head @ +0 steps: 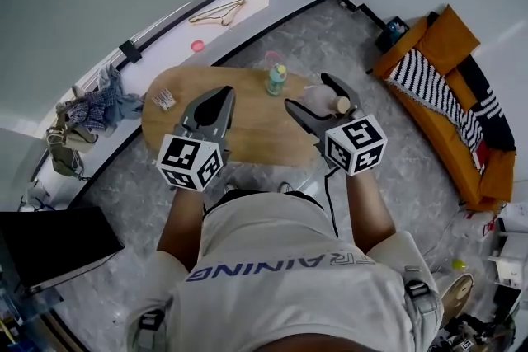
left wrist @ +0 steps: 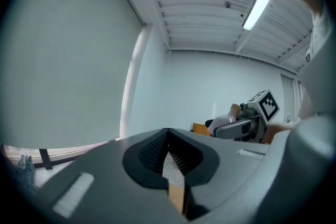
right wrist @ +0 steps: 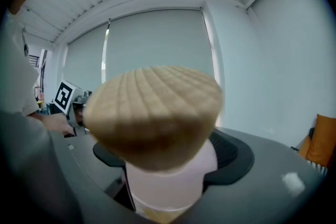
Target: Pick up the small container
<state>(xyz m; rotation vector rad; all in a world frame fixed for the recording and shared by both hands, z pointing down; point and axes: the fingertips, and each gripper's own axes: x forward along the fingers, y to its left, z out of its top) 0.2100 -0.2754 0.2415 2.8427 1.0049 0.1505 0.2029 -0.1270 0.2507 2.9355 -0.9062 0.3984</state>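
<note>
Small container (right wrist: 160, 139), wooden-lidded, clamped by right hand-held gripper (head: 307, 91).

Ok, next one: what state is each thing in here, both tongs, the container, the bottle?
left tongs: shut, nothing between them.
right tongs: closed on the small container.
small container: held off the table, ridged wooden lid on.
bottle: upright on the wooden table, untouched.
</note>
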